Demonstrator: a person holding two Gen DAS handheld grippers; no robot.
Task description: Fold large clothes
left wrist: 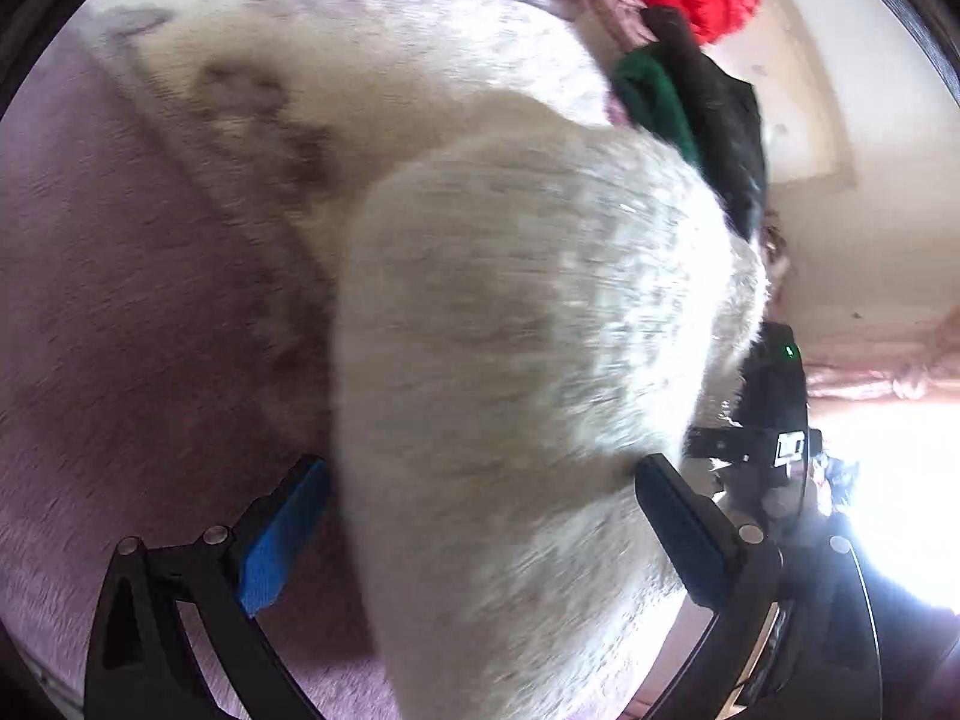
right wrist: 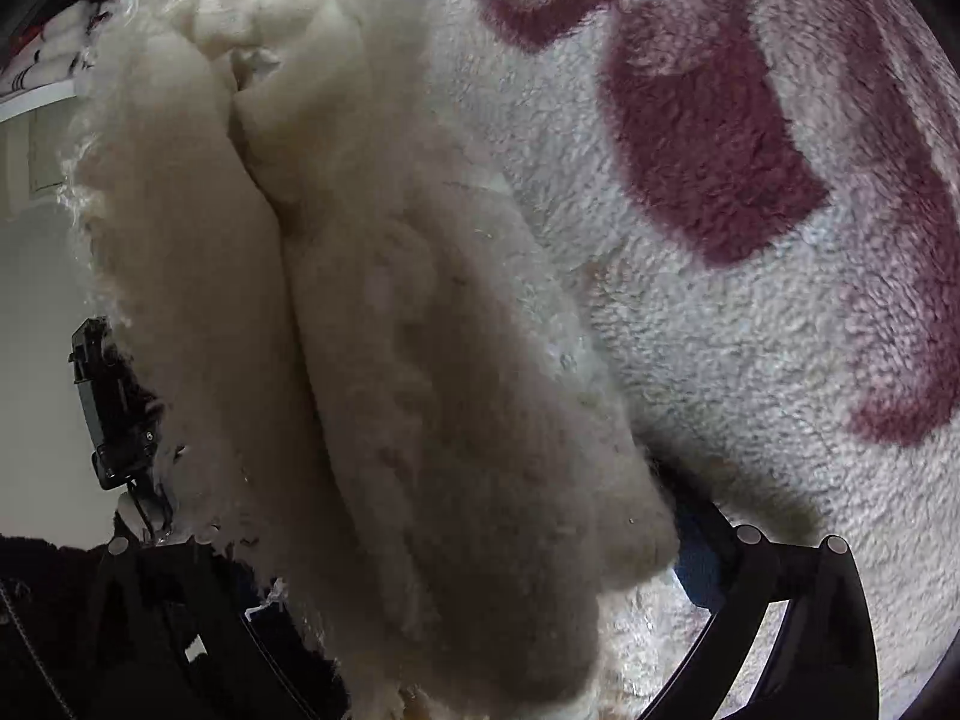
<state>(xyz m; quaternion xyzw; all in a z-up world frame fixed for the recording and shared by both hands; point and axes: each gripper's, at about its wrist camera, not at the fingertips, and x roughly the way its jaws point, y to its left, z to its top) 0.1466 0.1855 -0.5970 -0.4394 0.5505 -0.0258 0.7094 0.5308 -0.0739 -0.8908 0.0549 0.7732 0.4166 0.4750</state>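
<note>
The fleecy white garment [left wrist: 528, 330] hangs bunched between both your tools, above the patterned blanket [right wrist: 750, 312]. It looks soft, bulky and light, so pinch deep at an edge. Each hand-held gripper, left [left wrist: 480, 516] and right [right wrist: 456, 558], is clamped on its pile.

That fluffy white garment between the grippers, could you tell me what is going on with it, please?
A person with a handheld gripper in each hand is folding a fluffy cream-white fleece garment. The left gripper has a thick bunch of it between its fingers, and the right gripper holds another bunched part, lifted above a white plush blanket with maroon patches. Red, green and black clothes lie piled behind. The left view is motion-blurred, and the fold is not yet finished.
</note>
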